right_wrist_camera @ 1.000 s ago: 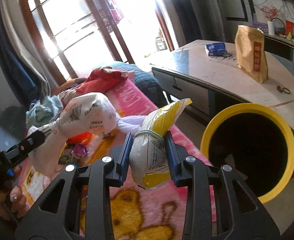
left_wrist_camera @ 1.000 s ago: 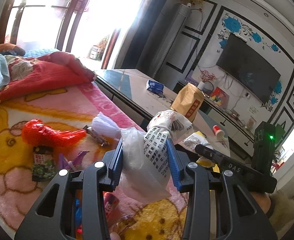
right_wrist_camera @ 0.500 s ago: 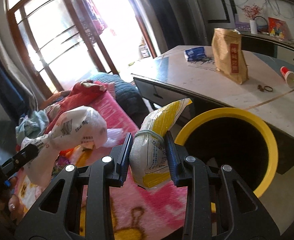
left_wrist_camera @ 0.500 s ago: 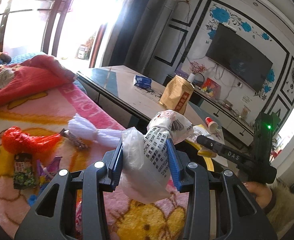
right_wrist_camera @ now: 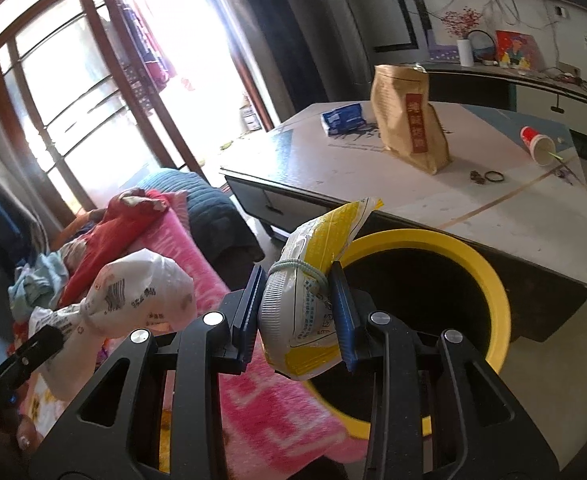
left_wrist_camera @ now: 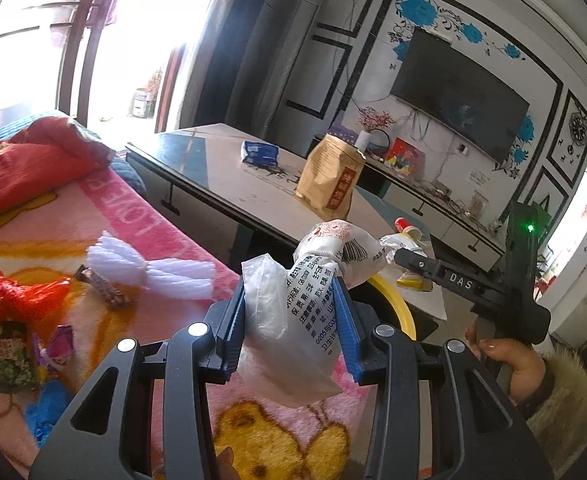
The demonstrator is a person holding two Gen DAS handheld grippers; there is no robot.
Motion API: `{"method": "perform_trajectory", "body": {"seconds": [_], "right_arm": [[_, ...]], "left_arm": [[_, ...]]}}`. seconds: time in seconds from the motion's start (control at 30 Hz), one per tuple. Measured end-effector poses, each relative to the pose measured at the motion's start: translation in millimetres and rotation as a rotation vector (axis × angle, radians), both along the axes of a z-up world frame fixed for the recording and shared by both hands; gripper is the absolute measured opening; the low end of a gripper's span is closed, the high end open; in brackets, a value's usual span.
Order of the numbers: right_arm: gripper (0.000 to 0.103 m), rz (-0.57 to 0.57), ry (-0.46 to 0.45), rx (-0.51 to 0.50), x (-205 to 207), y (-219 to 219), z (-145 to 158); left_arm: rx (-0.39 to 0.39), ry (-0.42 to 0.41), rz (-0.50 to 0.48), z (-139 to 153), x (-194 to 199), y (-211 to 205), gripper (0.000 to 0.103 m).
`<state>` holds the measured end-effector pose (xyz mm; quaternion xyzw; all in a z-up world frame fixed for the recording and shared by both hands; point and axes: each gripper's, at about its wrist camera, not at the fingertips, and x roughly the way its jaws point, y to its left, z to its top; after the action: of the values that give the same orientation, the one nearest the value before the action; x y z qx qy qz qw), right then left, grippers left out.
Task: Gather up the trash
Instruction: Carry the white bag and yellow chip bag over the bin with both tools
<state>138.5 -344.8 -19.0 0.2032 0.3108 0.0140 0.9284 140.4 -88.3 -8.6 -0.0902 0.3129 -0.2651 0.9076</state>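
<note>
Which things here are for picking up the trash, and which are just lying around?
For the job: white printed bag in left gripper; yellow packet in right gripper; yellow bin.
Just lying about: brown paper bag, blue pack, red blanket.

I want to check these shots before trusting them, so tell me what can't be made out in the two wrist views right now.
- Yellow bin: the inside is too dark in the right wrist view; the left wrist view shows only a sliver of rim behind the left gripper.
- White printed bag: contents hidden by its plastic.
- Yellow packet: print too small to read; the right gripper covers its sides.
- Window: overexposed, outside not visible.
</note>
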Motion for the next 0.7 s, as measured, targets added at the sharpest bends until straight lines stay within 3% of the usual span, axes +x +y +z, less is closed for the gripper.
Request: {"method": "perform_trajectory", "body": {"seconds": [0.7], "right_arm": [[0.026, -0.153, 0.077, -0.027, 9, -55, -28]], "left_arm": [[0.063, 0.051, -0.108, -32, 24, -77, 0.039]]}}
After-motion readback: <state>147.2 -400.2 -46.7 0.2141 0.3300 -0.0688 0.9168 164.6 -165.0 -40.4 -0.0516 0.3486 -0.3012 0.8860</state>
